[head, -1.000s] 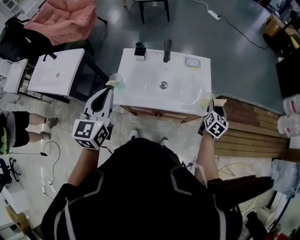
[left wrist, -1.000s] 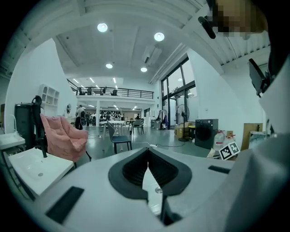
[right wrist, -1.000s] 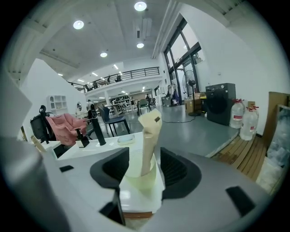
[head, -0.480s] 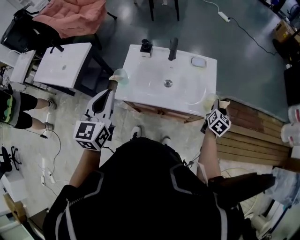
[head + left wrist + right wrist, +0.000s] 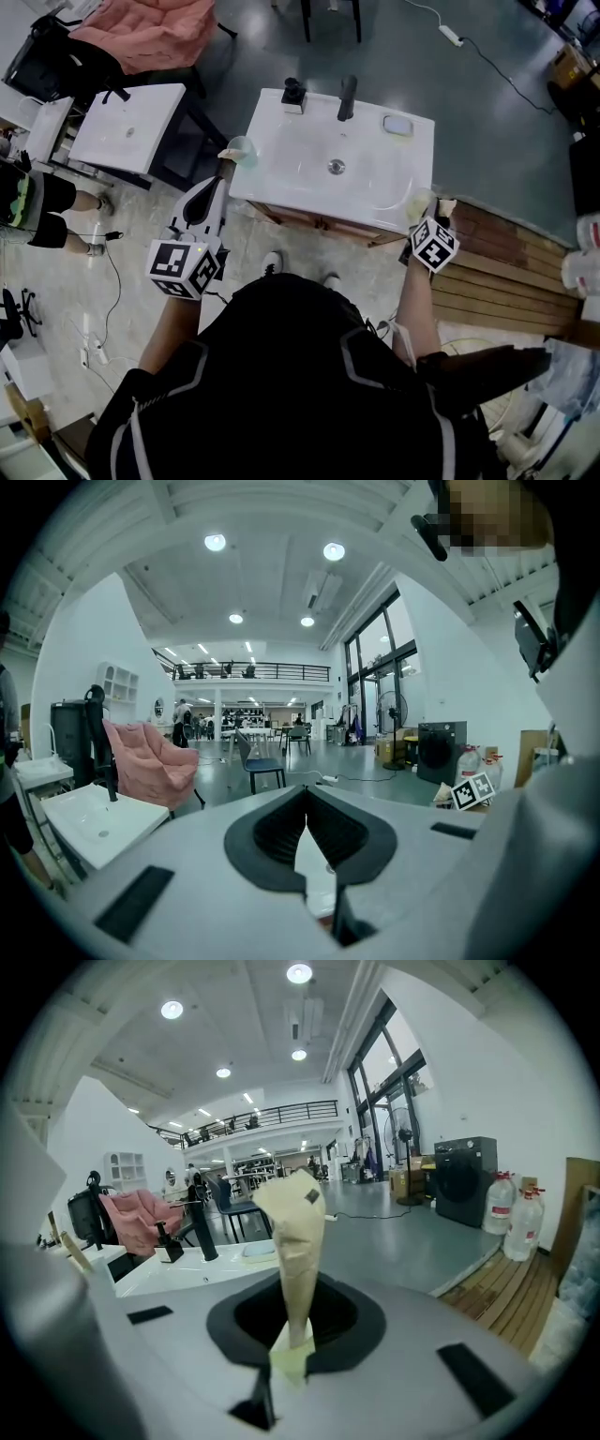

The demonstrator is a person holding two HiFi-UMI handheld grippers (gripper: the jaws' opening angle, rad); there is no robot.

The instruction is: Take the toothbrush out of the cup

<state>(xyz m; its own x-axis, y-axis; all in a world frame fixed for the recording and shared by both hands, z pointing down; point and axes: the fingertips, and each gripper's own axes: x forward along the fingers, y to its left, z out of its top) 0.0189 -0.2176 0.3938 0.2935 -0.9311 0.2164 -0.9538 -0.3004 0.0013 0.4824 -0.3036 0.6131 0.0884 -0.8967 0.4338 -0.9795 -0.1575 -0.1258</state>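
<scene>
Against the frame one second ago, the head view has shifted a little. The white washbasin [image 5: 309, 178] now sits slightly farther and more to the right in the picture, and both hands keep their places beside it. A bystander's legs [image 5: 42, 202] at the left edge take a different stance. The right gripper's jaws have just been closing.

We find the right gripper [image 5: 439, 208] at the basin's near right corner. In its own view [image 5: 298, 1194] the two tape-wrapped fingers [image 5: 292, 1241] stand pressed together into one cone, and we see nothing between them.

We find the left gripper [image 5: 228, 159] at the basin's near left corner. In its own view [image 5: 307, 803] the dark jaws meet fully closed and hold nothing.

A small dark cup [image 5: 293, 96] stands at the basin's far left, just left of the black faucet [image 5: 347, 97]. A pale soap dish [image 5: 397, 124] lies at the far right. In the right gripper view, a thin dark stick leans out of the cup [image 5: 171, 1249]. We read this stick as the toothbrush [image 5: 161, 1233], though it is too small to confirm. Both grippers are well apart from the cup.
</scene>
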